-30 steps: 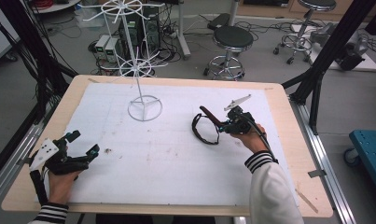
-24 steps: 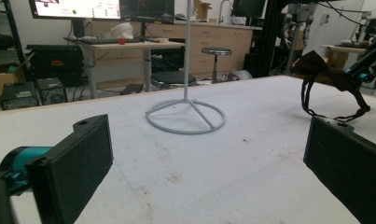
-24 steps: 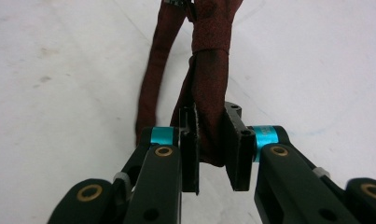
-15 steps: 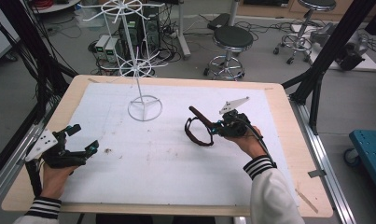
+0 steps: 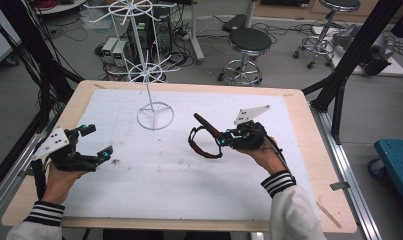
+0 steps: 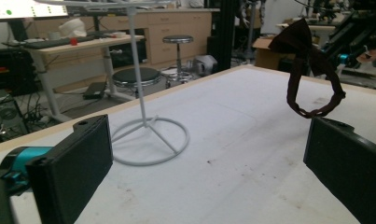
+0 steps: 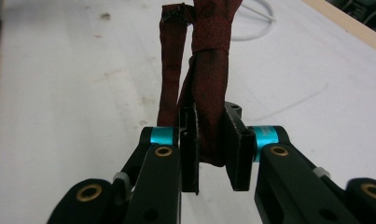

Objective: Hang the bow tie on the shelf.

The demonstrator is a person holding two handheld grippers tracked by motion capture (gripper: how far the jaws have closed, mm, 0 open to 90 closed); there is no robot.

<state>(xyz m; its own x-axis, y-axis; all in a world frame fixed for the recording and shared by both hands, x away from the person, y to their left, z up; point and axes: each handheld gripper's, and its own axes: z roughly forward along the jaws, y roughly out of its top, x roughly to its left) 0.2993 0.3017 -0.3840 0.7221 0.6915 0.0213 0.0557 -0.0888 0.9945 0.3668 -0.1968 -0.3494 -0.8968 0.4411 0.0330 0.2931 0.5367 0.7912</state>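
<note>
Table (image 5: 299, 165): a pale wooden top with a white sheet over most of it; the sheet carries faint dark specks and scuffs near its middle.
Wire stand (image 5: 148, 75): white, upright on a ring base at the far centre of the sheet, with hooked tiers above. In the left gripper view its ring base (image 6: 150, 147) sits flat on the sheet beyond the jaws, touching nothing else.
Person: two forearms in white sleeves with striped cuffs enter from the near edge, one hand-held tool in each hand.
Left gripper (image 5: 91, 144): over the left part of the sheet, well apart from the stand and from the other tool. Its jaws stand wide apart with nothing between them — in the left gripper view (image 6: 206, 168) only bare sheet lies in the gap.
Right gripper (image 5: 224, 140): right of centre, above the sheet, pointing towards the stand. In the right gripper view (image 7: 217, 149) the pads are pressed together on folded dark red fabric.
Strap (image 5: 201, 142): a dark red-brown fabric band clamped in the right tool, its loop hanging free at the jaw tips and one end sticking up and away — clear of the sheet in the left gripper view (image 6: 311, 70). The fabric (image 7: 209, 74) is doubled and wrapped where it leaves the pads.
</note>
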